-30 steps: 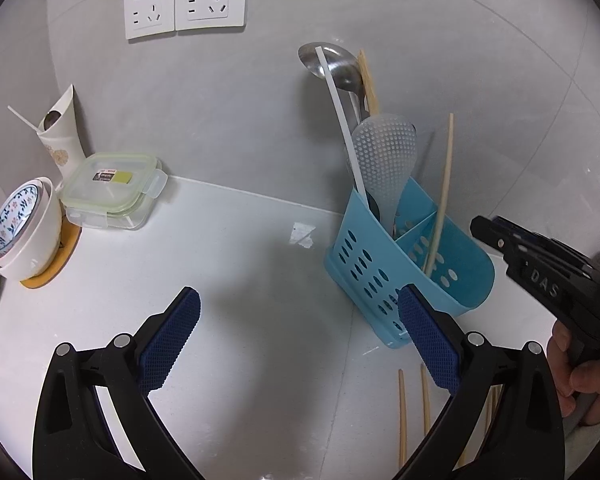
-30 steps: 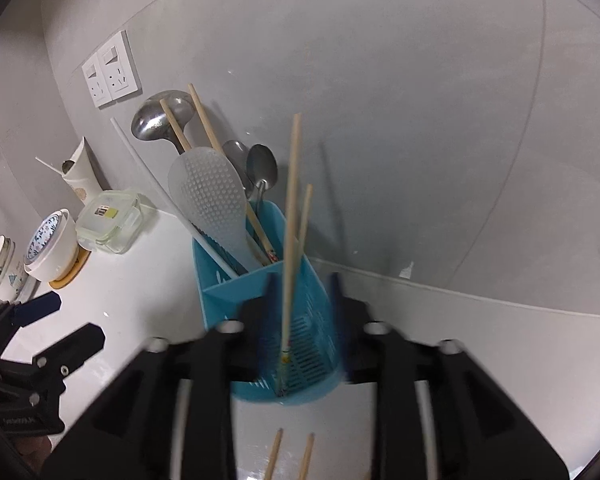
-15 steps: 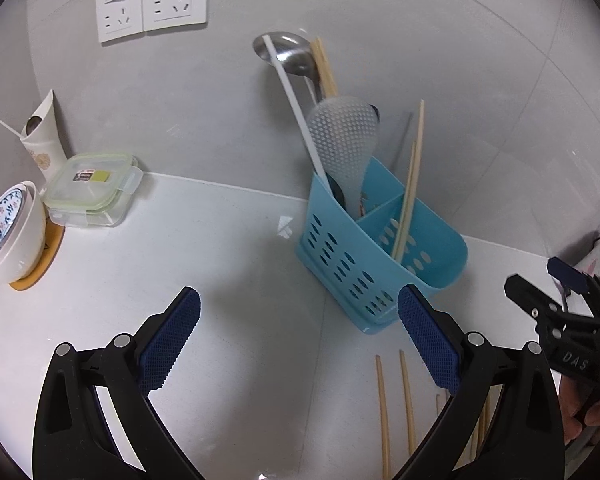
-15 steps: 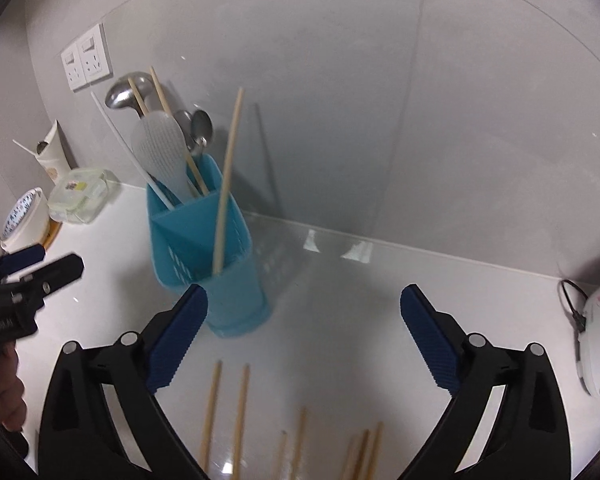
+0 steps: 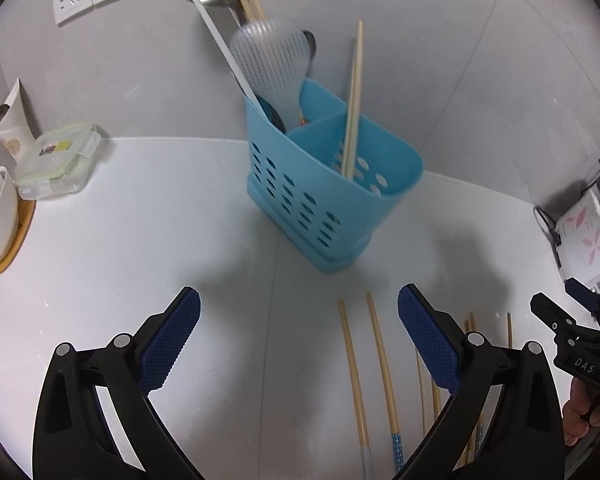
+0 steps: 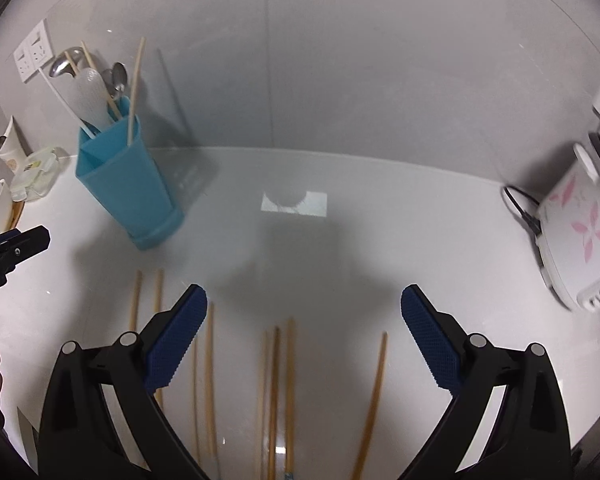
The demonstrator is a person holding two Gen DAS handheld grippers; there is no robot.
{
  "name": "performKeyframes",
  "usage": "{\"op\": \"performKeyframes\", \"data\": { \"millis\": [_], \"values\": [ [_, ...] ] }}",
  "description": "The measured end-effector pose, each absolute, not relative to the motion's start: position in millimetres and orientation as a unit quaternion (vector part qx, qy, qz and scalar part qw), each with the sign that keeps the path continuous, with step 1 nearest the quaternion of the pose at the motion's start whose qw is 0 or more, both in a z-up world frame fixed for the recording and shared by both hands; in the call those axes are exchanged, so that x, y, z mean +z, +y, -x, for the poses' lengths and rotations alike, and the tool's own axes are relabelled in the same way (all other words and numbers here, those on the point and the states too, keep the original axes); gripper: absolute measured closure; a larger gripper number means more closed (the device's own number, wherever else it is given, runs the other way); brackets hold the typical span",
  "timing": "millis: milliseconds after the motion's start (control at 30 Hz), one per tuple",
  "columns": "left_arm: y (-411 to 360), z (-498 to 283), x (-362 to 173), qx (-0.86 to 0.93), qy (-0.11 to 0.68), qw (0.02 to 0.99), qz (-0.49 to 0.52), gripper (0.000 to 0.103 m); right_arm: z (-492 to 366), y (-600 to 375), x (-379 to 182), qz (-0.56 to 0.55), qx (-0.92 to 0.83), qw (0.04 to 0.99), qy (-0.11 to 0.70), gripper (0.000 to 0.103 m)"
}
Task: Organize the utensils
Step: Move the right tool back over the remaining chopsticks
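Wooden chopsticks (image 6: 278, 392) lie lengthwise just below the wide-open, empty right gripper (image 6: 304, 320), apparently nearer than the equally open, empty left gripper (image 5: 299, 328).

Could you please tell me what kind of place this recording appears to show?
Most likely a home kitchen counter: a blue utensil caddy holding a ladle and rice paddle, loose chopsticks on the white countertop, and a lidded food container by wall sockets.
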State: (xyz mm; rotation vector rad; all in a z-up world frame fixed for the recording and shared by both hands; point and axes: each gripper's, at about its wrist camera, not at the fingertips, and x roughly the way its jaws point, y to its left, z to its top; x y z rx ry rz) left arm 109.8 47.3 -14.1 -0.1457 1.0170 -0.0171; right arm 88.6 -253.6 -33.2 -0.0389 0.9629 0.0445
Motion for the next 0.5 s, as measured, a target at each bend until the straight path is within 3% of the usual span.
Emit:
{"op": "performKeyframes", "data": {
  "millis": [500],
  "values": [
    [21,-97,-75,-0.022,0.565,0.823,0.055,0.006,-57,-264,-81,0.017,0.008,0.855,0.519,0.012]
  ]
}}
